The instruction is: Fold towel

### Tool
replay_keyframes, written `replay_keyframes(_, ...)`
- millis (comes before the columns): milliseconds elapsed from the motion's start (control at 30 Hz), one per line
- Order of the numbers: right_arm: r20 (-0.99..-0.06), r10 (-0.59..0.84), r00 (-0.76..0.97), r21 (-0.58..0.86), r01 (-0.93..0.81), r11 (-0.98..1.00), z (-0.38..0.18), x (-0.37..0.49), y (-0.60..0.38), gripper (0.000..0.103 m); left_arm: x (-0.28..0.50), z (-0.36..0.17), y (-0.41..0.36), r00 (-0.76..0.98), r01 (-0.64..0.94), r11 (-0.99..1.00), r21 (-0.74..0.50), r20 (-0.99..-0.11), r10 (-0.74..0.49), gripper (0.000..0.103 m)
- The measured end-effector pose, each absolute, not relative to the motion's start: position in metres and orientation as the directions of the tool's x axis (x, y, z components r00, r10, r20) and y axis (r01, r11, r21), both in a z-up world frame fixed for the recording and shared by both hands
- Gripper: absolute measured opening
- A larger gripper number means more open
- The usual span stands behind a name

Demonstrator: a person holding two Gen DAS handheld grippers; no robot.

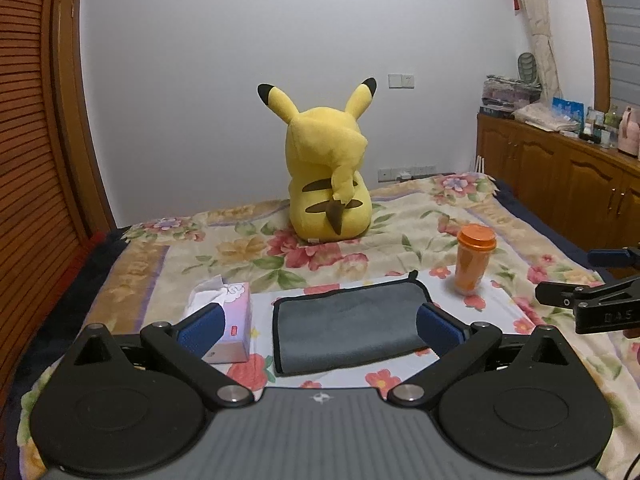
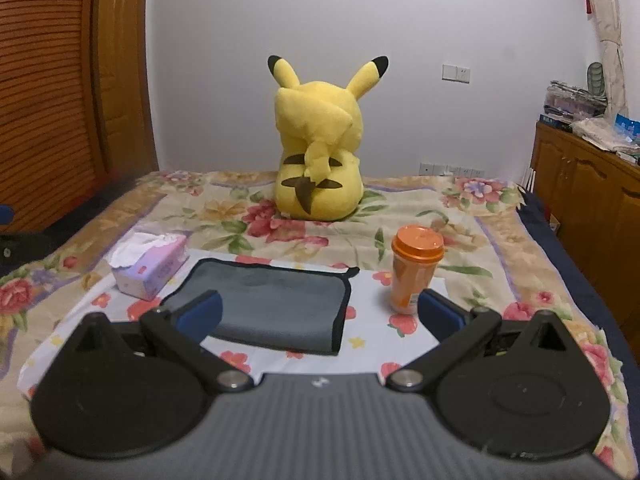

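Note:
A grey towel (image 1: 348, 326) with black edging lies folded flat on a white floral cloth on the bed; it also shows in the right wrist view (image 2: 276, 306). My left gripper (image 1: 320, 330) is open and empty, held above the towel's near side, blue pads (image 1: 200, 326) spread wide. My right gripper (image 2: 320, 312) is open and empty, above the towel's right edge. The right gripper also shows at the right edge of the left wrist view (image 1: 592, 280).
A pink tissue box (image 1: 230, 320) sits left of the towel, an orange lidded cup (image 1: 474, 258) to its right. A yellow Pikachu plush (image 1: 326, 184) sits at the back of the bed. Wooden cabinets (image 1: 560, 184) stand on the right.

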State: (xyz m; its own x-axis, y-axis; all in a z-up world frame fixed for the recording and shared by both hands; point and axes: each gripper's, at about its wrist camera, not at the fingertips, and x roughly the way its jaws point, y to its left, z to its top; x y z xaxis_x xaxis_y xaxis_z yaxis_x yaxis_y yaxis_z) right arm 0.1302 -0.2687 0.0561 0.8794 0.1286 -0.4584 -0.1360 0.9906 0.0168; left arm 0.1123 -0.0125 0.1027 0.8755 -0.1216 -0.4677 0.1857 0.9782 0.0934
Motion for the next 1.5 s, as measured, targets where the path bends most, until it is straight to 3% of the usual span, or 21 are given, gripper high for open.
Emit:
replay_keyframes(567, -0.431, 0.127, 0.893, 0.033, -0.125, 0.992, 0.05, 0.079, -0.261, 0.103, 0.056, 0.099, -0.017, 0.878, 0.175, 0.981, 0.086, -0.464, -0.116, 0.103)
replay_keyframes(1500, -0.477, 0.088, 0.874, 0.016, -0.092, 0.996, -0.01, 0.04, -0.255, 0.103, 0.025, 0.01, -0.005, 0.822, 0.135, 0.99, 0.047, -0.563, -0.085, 0.103)
